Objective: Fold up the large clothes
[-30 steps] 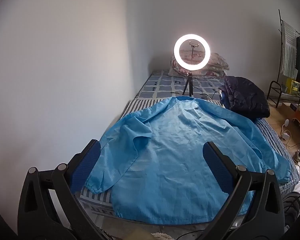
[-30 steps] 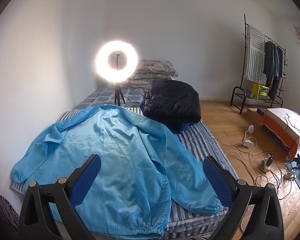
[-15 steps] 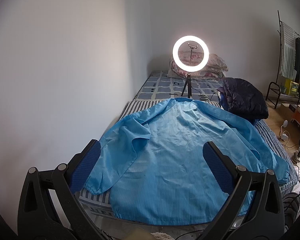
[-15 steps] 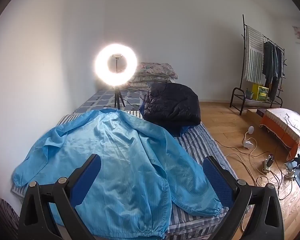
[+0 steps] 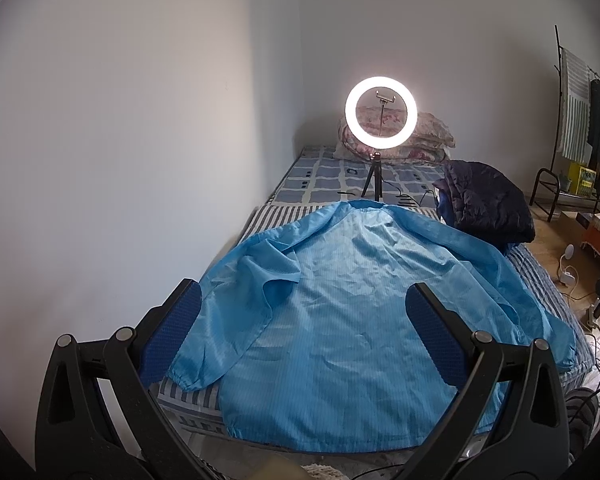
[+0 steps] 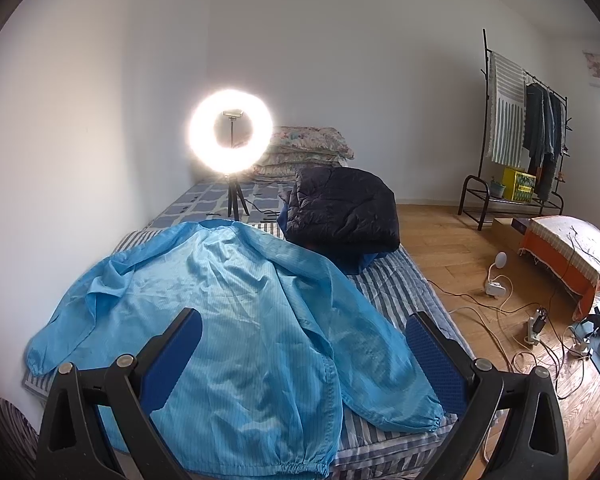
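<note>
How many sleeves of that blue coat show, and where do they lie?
2. The left sleeve lies bent along the wall side of the bed; the right sleeve runs down the floor side, cuff near the mattress corner. Neither is folded in.

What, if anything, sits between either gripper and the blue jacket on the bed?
Nothing visible. The blue jacket lies spread flat before the open left gripper and right gripper. The dark puffer jacket lies beyond it.
</note>
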`<action>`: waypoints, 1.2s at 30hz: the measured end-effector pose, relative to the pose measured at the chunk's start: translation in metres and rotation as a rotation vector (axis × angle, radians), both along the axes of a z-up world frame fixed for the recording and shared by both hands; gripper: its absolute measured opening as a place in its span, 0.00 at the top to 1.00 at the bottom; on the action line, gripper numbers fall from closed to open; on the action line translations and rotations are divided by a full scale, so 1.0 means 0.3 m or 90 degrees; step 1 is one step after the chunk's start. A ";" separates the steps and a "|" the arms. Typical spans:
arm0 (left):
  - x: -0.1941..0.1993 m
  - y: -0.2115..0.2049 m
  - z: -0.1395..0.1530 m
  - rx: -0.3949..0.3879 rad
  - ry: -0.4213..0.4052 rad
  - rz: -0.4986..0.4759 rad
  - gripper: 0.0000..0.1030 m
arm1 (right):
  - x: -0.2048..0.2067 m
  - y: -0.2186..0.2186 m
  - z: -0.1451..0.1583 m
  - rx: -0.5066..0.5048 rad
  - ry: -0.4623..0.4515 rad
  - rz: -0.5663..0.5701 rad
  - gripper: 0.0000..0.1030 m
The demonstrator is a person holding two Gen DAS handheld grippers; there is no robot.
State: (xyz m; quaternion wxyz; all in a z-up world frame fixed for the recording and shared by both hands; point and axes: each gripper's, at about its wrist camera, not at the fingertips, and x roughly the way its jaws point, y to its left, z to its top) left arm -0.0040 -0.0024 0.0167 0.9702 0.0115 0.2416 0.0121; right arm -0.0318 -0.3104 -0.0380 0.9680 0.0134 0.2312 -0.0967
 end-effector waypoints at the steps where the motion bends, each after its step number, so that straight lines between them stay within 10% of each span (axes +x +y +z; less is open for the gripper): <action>1: 0.003 -0.001 0.000 0.001 0.000 0.000 0.00 | 0.001 0.000 0.001 0.000 0.000 0.000 0.00; 36: -0.007 0.015 -0.001 -0.005 -0.038 0.005 0.00 | 0.013 0.014 -0.007 0.005 -0.019 0.007 0.00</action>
